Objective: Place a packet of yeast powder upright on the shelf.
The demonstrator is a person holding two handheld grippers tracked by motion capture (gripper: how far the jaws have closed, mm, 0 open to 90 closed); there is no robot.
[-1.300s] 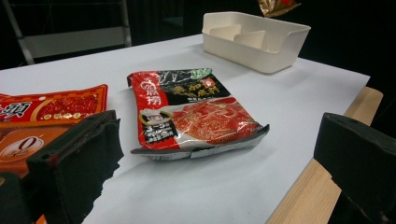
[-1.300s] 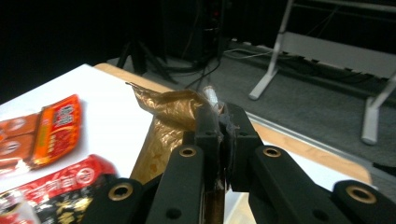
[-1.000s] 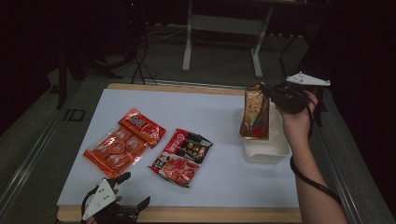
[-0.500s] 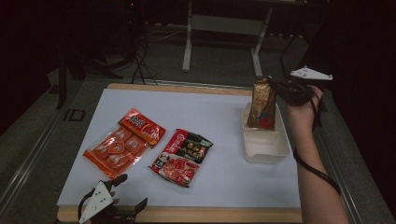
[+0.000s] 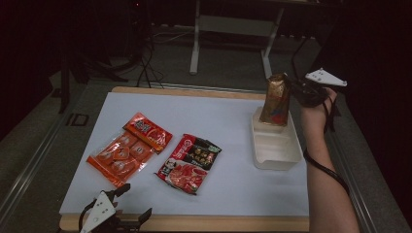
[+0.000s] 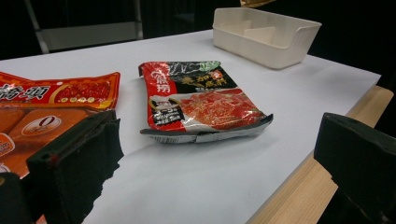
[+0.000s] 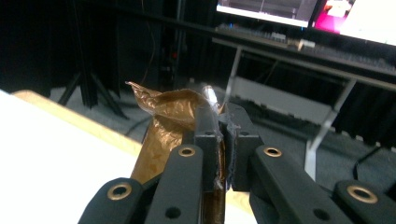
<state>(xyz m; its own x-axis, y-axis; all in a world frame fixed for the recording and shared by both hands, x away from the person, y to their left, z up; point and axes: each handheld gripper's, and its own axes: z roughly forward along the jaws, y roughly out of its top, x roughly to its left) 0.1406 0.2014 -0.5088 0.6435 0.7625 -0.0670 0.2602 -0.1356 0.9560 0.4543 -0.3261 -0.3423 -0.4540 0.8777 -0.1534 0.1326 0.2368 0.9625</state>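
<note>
Gold-brown snack pouch [image 5: 275,99] hangs upright from your right gripper [image 5: 297,91], its bottom end at or just inside the far end of the white bin [image 5: 277,145]. The high view can't settle whether it touches the bin floor yet. Jaws are pressed together, pinching the pouch's crinkled top edge; in the right gripper view you see the foil [image 7: 170,116] squeezed between the two black pads [image 7: 208,126].

Step in hand, as I read it: packing pouches into the bin, w/ this one on its way in. Next move calls for lowering a bit more so the pouch seats in the far compartment, then spreading the jaws. Keep it upright or let it lean on the far wall, so it doesn't flop out over the rim.

Your left gripper [image 5: 127,209] sits at the near table edge, jaws spread wide, holding nothing. The left gripper view shows both pads apart, w/ the red-and-black pouch [image 6: 198,100] lying flat just ahead of them, prob. the next pick. The orange pouch [image 5: 128,148] lies just beside it to the left.

Views differ: the left gripper view shows the bin [image 6: 266,35] has a divider inside, which the high view barely gives. The right gripper view gives the pinch close up but not the bin. The high view alone gives the overall layout on the white table [image 5: 233,121].
</note>
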